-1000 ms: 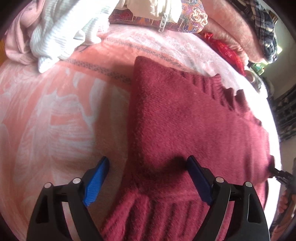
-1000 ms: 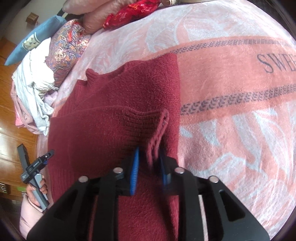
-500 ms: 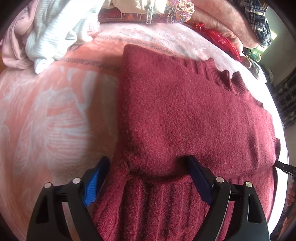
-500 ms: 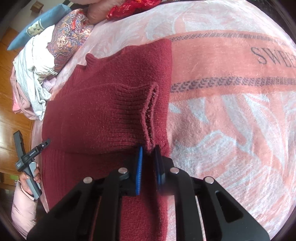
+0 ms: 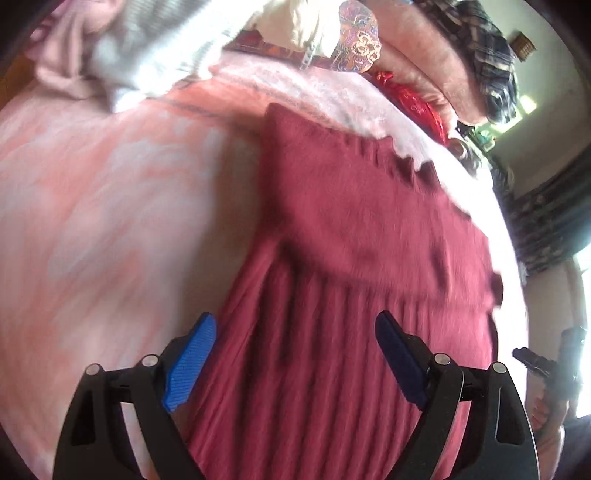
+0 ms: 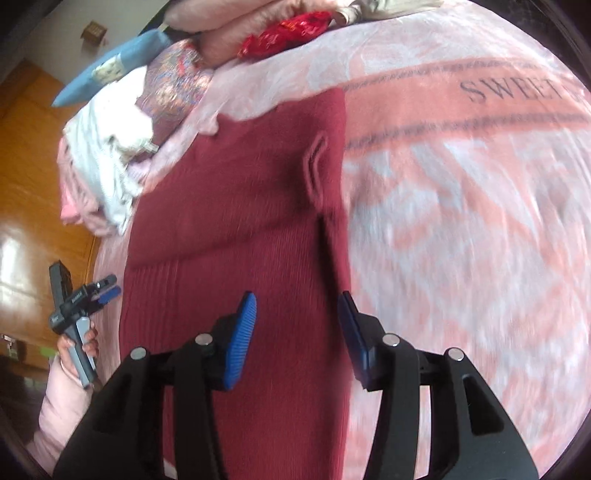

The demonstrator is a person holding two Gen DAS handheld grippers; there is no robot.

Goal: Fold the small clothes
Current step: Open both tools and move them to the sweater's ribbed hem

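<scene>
A dark red knitted sweater [image 5: 354,229] lies flat on the pink bed blanket [image 5: 110,206], with a sleeve folded across its body. My left gripper [image 5: 295,350] is open and empty above the ribbed hem. In the right wrist view the same sweater [image 6: 236,236] lies lengthwise, and the sleeve cuff [image 6: 314,170] rests on top near its right edge. My right gripper [image 6: 297,332] is open and empty above the sweater's right edge. The other hand-held gripper [image 6: 81,299] shows at the far left of that view.
A heap of white and pink clothes [image 5: 122,48] and patterned pillows [image 5: 354,40] lie at the head of the bed. A red shiny packet [image 6: 284,31] lies near folded pink blankets. A wooden floor [image 6: 33,206] lies beyond the bed's left edge.
My right gripper has opened and let go of the sleeve cuff, which now lies on the sweater. Both grippers have pulled back toward the hem.
</scene>
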